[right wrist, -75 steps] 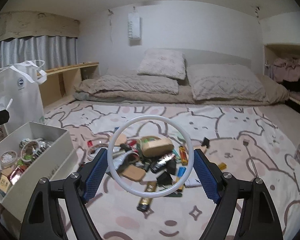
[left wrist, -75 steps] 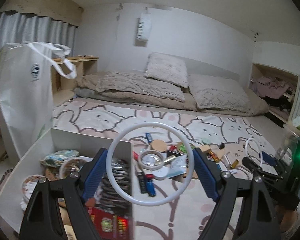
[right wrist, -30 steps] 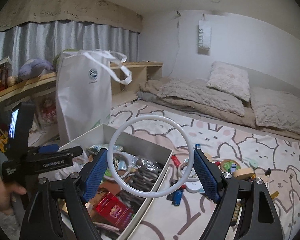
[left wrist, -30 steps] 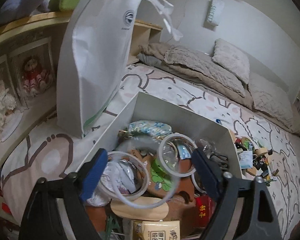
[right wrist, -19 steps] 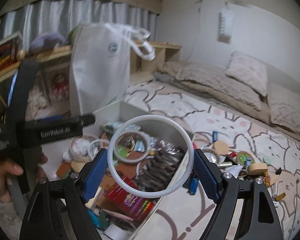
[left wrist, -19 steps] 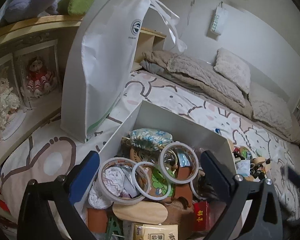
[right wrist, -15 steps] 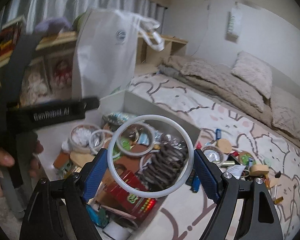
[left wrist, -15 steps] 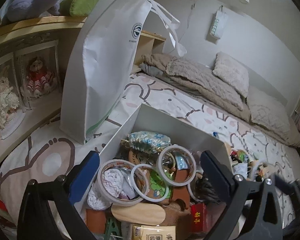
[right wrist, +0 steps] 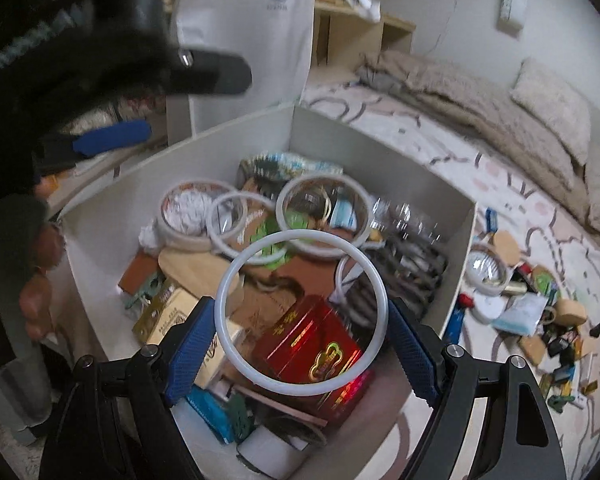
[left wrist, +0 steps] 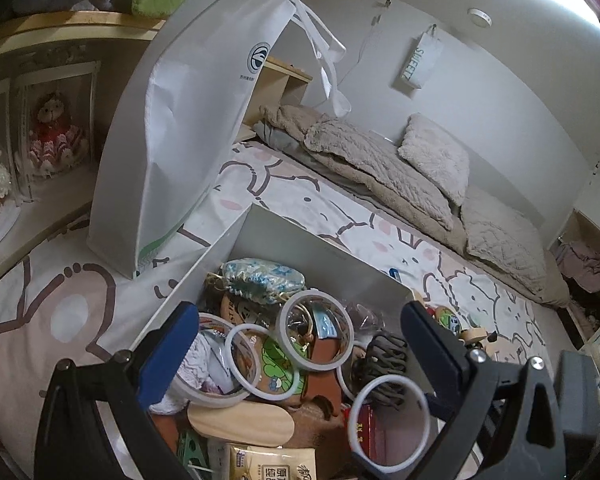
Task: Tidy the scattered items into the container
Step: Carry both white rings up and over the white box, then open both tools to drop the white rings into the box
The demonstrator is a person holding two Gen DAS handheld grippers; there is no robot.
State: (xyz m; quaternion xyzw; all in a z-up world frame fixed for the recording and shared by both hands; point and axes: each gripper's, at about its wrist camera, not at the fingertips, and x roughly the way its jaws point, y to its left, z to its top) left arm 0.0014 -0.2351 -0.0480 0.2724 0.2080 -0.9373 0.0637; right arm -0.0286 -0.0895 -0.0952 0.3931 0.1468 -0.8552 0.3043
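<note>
Right wrist alone shows scattered items (right wrist: 532,300) (beside box (right wrist: 380,152)).

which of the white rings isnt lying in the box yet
The plain ring clamped across the right gripper, above the red box; the other rings lie in the container.

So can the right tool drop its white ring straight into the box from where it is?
Probably yes. The right tool holds the white ring over the open box, above the red packet. Nothing covers the box, and the left tool stands open off to one side.
</note>
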